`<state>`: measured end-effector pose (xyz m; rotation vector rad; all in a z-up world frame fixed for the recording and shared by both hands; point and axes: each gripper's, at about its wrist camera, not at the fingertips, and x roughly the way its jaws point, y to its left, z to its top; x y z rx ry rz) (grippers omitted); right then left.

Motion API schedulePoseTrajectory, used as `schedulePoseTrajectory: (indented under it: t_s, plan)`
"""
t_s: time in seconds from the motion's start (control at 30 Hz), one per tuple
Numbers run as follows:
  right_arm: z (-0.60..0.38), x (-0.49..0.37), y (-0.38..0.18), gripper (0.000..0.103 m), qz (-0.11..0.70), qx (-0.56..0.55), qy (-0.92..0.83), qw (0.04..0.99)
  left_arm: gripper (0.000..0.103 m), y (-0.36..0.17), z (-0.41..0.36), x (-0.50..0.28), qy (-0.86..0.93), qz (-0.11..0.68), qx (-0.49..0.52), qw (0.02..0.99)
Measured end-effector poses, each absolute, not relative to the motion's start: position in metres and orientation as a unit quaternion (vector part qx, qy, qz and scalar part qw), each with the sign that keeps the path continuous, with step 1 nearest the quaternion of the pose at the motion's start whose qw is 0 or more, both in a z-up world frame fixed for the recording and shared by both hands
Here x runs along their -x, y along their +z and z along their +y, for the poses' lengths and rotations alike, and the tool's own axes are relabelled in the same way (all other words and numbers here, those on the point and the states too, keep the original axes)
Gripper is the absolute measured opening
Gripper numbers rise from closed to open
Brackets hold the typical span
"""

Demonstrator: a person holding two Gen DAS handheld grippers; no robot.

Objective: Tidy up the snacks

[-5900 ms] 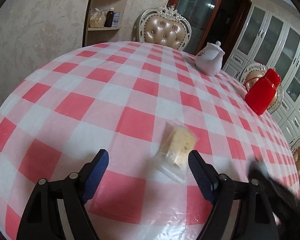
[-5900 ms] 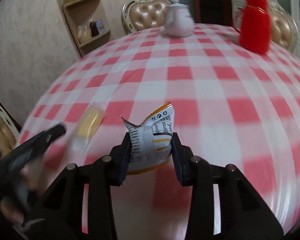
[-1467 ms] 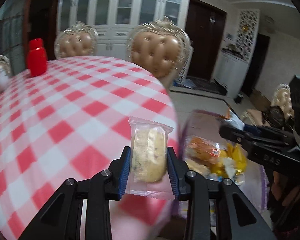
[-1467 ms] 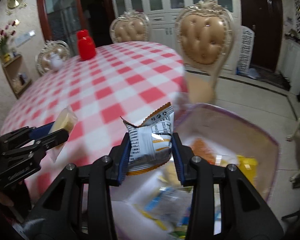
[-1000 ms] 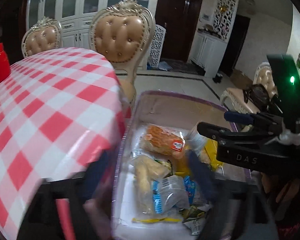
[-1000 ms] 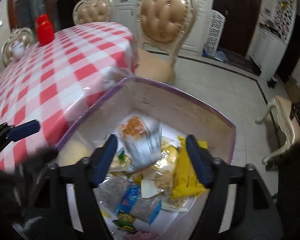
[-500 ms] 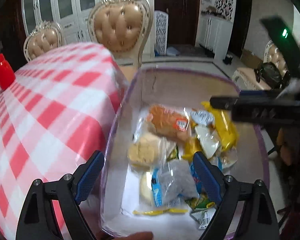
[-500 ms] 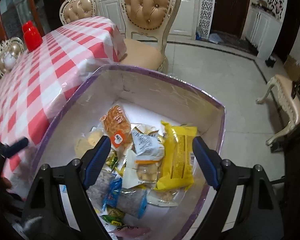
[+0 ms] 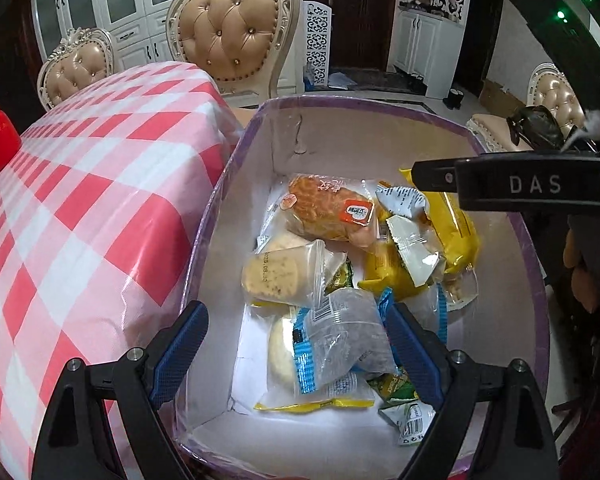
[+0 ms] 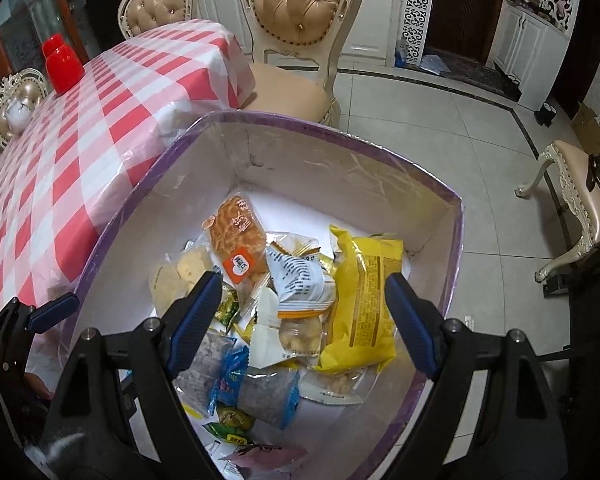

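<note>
Hovering over the snack box (image 10: 456, 240), the left gripper (image 9: 296, 340) and right gripper (image 10: 300, 312) are wide open, holding nothing. This drop looks done. Next, look on the desk (image 9: 80, 184) for more snacks.

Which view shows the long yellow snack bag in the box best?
The right wrist view: the yellow bag lies almost fully exposed between the open right gripper fingers. In the left wrist view the yellow bag is partly hidden by other packets and the right gripper's finger.
</note>
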<state>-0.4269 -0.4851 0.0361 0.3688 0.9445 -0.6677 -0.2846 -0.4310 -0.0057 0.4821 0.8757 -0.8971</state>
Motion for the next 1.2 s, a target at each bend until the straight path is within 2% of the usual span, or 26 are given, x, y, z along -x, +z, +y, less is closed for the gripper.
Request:
schedulePoseTrajectory:
  t_s: [1.2]
  plan:
    - [-0.4803, 0.4255, 0.0297, 0.085, 0.451, -0.178, -0.311, 0.818, 0.091, -0.0102, -0.4293, 0.2825, -0.411, 0.416, -0.227, 0.779]
